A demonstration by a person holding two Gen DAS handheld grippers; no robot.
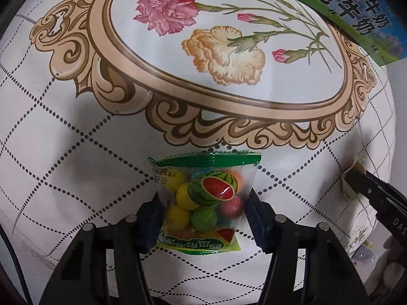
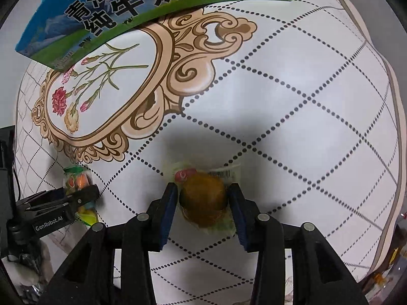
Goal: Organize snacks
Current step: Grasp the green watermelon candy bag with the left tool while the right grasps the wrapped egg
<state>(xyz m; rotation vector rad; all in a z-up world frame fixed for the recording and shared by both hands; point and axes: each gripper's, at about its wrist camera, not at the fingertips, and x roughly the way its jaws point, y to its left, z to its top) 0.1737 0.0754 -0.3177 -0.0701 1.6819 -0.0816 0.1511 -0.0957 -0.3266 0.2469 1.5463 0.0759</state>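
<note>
Step in hand, as judged: a two-handed pick-up, one snack per claw, both pointing down at the tablecloth.

Item 1, left. Candy bag, green-edged, clear window showing coloured balls and a watermelon print. It lies flat on the cloth at 6 o'clock of the printed oval flower frame. The left gripper straddles it, and its blue pads press the bag's two side edges: clamped on the bag. In the right wrist view the same claw sits at 9 o'clock.

Item 2, right. Wrapped brown cake, clear wrapper with a barcode label, lying flat. The right gripper brackets it, one pad at 3 and one at 9 o'clock; contact is unclear, so I cannot tell if it grips.

Destination, probable: milk carton box, at 12 o'clock. The next move calls for a firm right-hand hold, then lifting both.
</note>
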